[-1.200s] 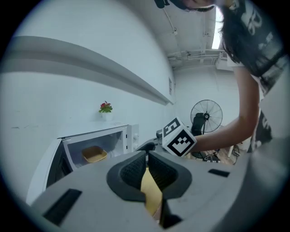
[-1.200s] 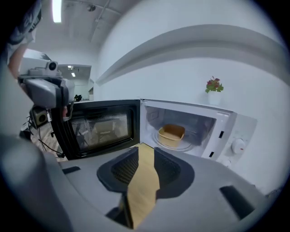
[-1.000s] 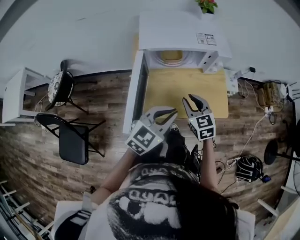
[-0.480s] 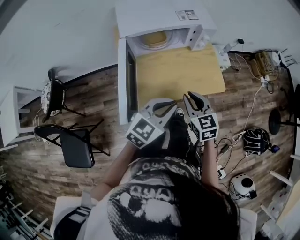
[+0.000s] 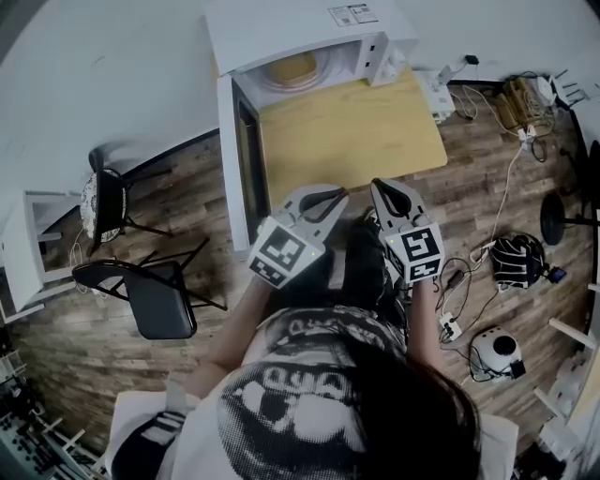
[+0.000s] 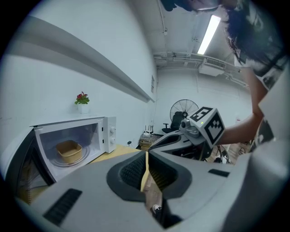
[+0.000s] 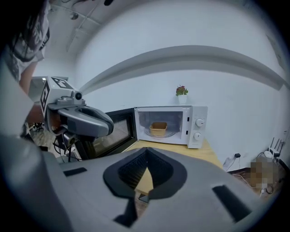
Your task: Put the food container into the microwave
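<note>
The tan food container (image 5: 292,67) sits on the turntable inside the white microwave (image 5: 300,28), whose door (image 5: 239,159) stands wide open to the left. It also shows as the container (image 6: 69,151) in the left gripper view and the container (image 7: 158,128) in the right gripper view. Both grippers hang side by side in front of the wooden table (image 5: 356,131), well short of the microwave. My left gripper (image 5: 323,199) is shut and empty. My right gripper (image 5: 389,192) has just been closing and is now shut with nothing between its jaws.
A potted plant (image 7: 181,90) stands on top of the microwave. Two black chairs (image 5: 155,295) and a white shelf (image 5: 37,244) are on the floor to the left. Cables and a power strip (image 5: 511,103) lie to the right, with a dark helmet-like object (image 5: 516,262).
The right gripper's jaws went from open to shut on nothing. Both grippers now sit further back from the table's front edge, and the microwave has shifted up and left in the head view.
</note>
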A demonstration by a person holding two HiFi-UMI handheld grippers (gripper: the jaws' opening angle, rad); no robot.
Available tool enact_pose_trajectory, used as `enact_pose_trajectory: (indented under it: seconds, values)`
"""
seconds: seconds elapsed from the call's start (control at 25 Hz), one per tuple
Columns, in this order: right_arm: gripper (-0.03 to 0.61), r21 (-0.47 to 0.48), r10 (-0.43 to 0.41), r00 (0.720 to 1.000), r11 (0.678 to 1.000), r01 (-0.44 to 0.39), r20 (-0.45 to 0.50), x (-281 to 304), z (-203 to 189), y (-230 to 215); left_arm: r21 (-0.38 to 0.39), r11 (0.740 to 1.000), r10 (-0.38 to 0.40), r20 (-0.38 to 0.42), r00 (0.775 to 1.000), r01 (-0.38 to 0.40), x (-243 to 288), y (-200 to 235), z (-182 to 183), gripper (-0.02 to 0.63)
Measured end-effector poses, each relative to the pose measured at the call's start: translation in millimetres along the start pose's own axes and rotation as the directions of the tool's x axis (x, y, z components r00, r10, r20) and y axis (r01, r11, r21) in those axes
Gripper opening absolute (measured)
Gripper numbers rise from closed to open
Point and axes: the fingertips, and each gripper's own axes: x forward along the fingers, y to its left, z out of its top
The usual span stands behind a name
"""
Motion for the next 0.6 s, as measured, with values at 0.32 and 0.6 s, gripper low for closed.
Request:
enact_pose_trajectory:
  seconds: [0.32, 0.6]
  values:
    - [0.0, 0.015, 0.044, 0.998, 0.999, -0.045, 0.038, -1, 12, -13, 0.002, 1.0, 0.014, 0.009, 1.0, -0.014, 14, 10, 7, 0.015]
    - [0.002, 0.008, 0.068, 0.997, 0.998, -0.068, 0.043, -1, 17, -22, 0.011, 1.0, 0.007, 0.01, 1.0, -0.007, 24, 8, 11, 0.015]
